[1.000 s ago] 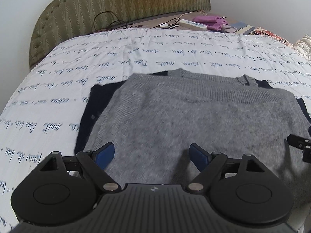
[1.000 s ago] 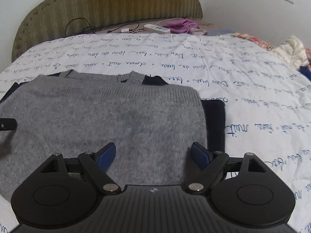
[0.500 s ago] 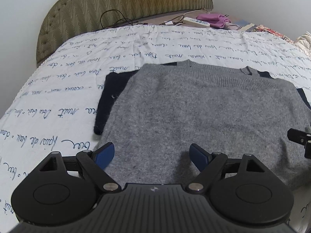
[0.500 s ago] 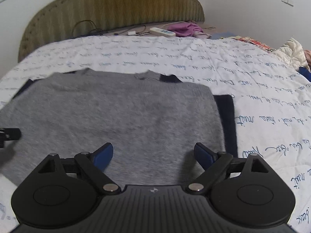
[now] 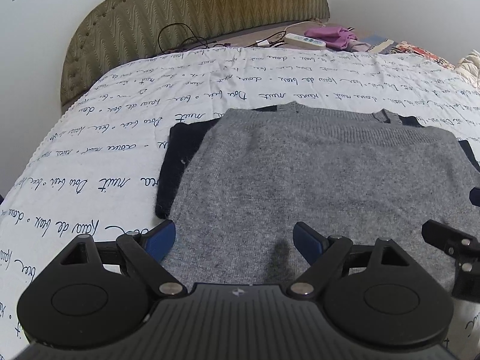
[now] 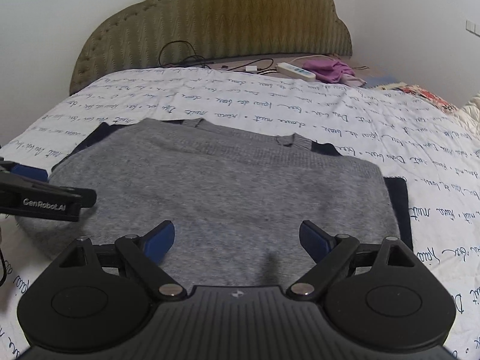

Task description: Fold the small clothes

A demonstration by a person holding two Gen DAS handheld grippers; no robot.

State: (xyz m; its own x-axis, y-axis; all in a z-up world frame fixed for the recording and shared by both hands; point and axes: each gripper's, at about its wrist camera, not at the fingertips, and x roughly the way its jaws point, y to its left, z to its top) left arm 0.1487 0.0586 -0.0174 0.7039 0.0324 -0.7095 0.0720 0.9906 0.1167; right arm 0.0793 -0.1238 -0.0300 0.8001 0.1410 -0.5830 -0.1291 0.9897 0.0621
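Nearest, the left gripper and right gripper both hang over the near hem with fingers spread wide, nothing between them (the right one's jaws have just been opening). The grey sweater lies folded flat on the script-printed bedspread, dark navy cloth showing beneath its edges. Beyond stands the padded headboard.

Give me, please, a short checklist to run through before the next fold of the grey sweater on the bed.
1. Left gripper open, nothing between its jaws: ok.
2. Right gripper open, empty; its jaws have just been opening: ok.
3. Grey sweater lies flat on the bedspread: ok.
4. Dark navy garment underneath, showing at both sides: not ok if it should fold alone.
5. Sweater's near hem: hidden behind the grippers, cannot tell.
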